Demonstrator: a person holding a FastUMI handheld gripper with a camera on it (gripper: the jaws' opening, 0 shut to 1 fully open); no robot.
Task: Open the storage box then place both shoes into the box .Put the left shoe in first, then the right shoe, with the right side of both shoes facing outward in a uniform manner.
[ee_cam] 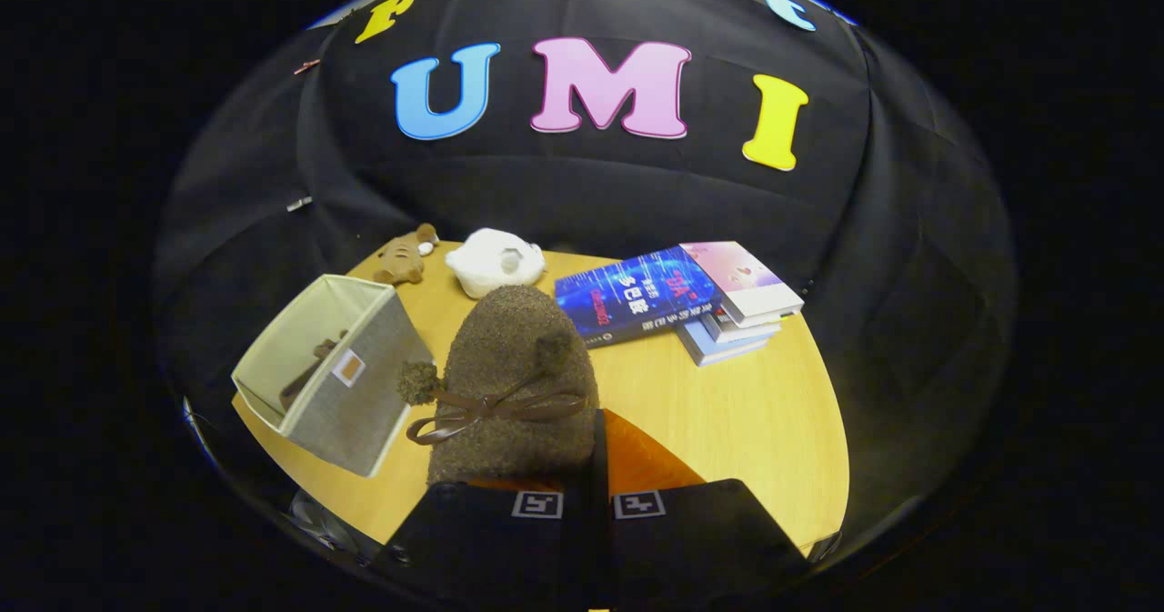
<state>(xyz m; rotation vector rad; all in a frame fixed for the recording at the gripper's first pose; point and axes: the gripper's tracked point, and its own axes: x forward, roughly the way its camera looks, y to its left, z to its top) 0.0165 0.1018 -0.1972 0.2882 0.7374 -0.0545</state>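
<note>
Tongs (587, 466) are closed on a brown fuzzy shoe (514, 385), which they hold by its rear edge; the toe points away, and a ribbon bow with pompoms sits on top. Just beside the shoe stands the grey fabric storage box (350, 412), tilted and open, with something brown inside, perhaps the other shoe. Farther on the wooden surface (746, 412) lie stacked books (673, 298), a white object (496, 262) and a small plush toy (405, 255).

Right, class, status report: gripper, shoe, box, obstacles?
Gripper shut on brown fuzzy shoe, held above table. Storage box open beside it, other shoe inside. Books, plush toys beyond, not obstructing.
</note>
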